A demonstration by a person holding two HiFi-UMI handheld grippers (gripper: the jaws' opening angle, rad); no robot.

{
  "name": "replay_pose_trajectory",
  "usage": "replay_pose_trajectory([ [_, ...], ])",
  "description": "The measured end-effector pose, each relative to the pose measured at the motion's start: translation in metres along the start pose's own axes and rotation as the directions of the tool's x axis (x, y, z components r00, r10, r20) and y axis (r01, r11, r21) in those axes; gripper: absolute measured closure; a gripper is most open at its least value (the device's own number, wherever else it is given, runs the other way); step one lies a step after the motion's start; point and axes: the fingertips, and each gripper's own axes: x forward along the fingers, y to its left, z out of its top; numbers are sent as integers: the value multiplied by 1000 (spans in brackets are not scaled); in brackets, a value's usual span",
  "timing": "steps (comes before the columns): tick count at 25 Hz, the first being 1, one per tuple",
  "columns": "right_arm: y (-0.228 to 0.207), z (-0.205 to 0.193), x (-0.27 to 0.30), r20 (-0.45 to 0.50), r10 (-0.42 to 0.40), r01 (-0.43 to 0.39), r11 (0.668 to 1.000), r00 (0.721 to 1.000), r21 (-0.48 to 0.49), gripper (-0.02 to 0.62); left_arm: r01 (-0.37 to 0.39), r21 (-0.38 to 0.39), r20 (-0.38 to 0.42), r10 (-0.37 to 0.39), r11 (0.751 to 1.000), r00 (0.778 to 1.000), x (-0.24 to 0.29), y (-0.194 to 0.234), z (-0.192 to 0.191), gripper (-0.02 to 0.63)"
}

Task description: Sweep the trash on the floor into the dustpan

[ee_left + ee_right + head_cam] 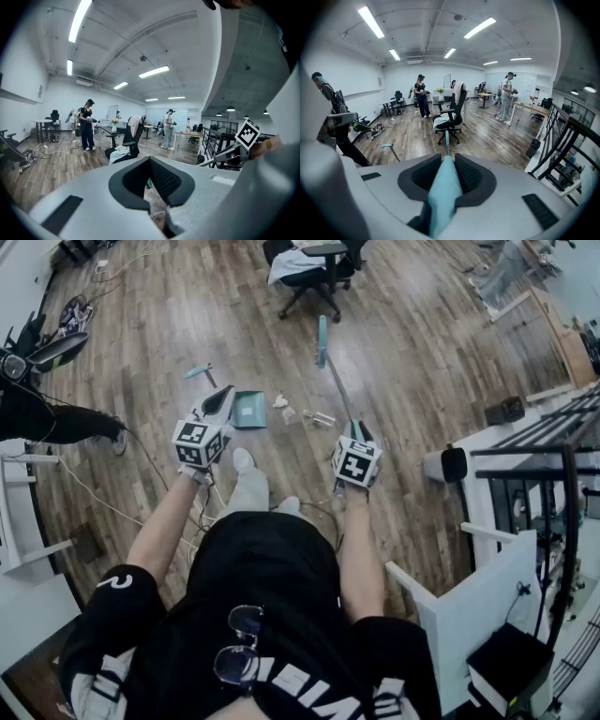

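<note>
A teal dustpan (248,411) rests on the wood floor, and its long handle (200,372) rises beside my left gripper (223,397). That gripper's jaws stand apart; through the gap I see floor and a bit of teal dustpan (148,183), and nothing shows between them. Small scraps of trash (281,402) and a clear piece (322,418) lie just right of the pan. My right gripper (356,429) is shut on the broom's teal grip (445,187). The broom's stick runs forward to a teal end (322,341).
A black office chair (314,268) draped with cloth stands ahead. A person's dark leg (66,423) and bags are at the left. Cables (94,493) cross the floor. White desks (469,606) and a railing (562,484) stand at the right, and other people are far off.
</note>
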Motion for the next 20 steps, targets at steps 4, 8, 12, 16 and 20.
replay_pose_trajectory([
  [4, -4, -3, -7, -1, -6, 6, 1000, 1000, 1, 512, 3, 0, -6, -3, 1000, 1000, -4, -6, 0, 607],
  [8, -10, -4, -8, -4, -19, 19, 1000, 1000, 12, 512, 4, 1, -9, -4, 1000, 1000, -1, -6, 0, 607],
  [12, -14, -13, -6, -20, -28, 29, 999, 999, 15, 512, 1, -9, -15, -1, 1000, 1000, 2, -6, -6, 607],
  [16, -16, -12, -4, -18, -35, 36, 999, 999, 17, 512, -7, -17, -18, 6, 1000, 1000, 4, -2, -9, 607],
  [20, -18, -17, 2, -32, -41, 42, 999, 999, 23, 512, -8, -22, -25, 7, 1000, 1000, 8, 2, -13, 608],
])
